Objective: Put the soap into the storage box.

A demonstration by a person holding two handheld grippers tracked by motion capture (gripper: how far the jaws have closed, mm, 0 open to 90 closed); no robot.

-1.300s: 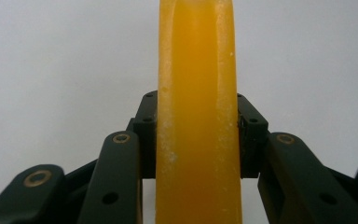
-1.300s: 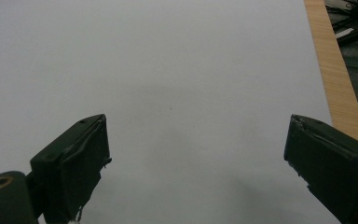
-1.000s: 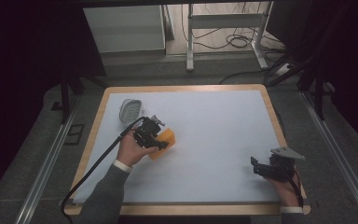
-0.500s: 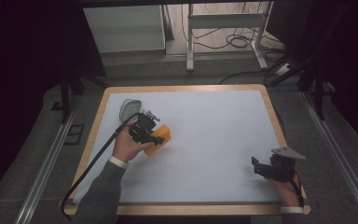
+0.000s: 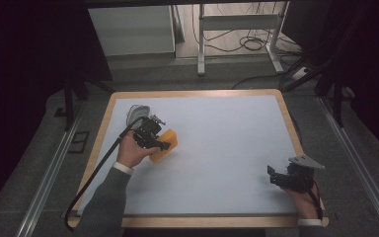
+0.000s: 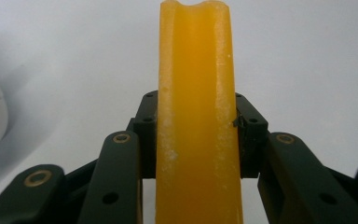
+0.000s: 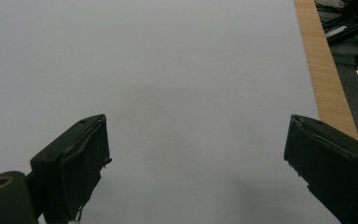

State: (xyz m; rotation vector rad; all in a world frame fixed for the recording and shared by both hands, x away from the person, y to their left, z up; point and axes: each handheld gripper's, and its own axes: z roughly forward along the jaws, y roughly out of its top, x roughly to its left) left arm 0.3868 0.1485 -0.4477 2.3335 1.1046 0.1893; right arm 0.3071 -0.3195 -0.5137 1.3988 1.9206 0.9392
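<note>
My left gripper (image 5: 154, 138) is clamped on the orange sponge (image 6: 198, 116), frame centre-left; I should keep the squeeze even. Right gripper (image 7: 198, 163) jaws are apart, idle.

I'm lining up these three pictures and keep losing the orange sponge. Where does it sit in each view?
High view: the orange sponge is left of the table's middle, in the left gripper.
Left gripper view: the sponge stands as a tall strip down the centre, clamped between the black jaws.
Right gripper view: look elsewhere; here the right gripper is open over the white tabletop.
Shared landmark: the white tabletop.
</note>
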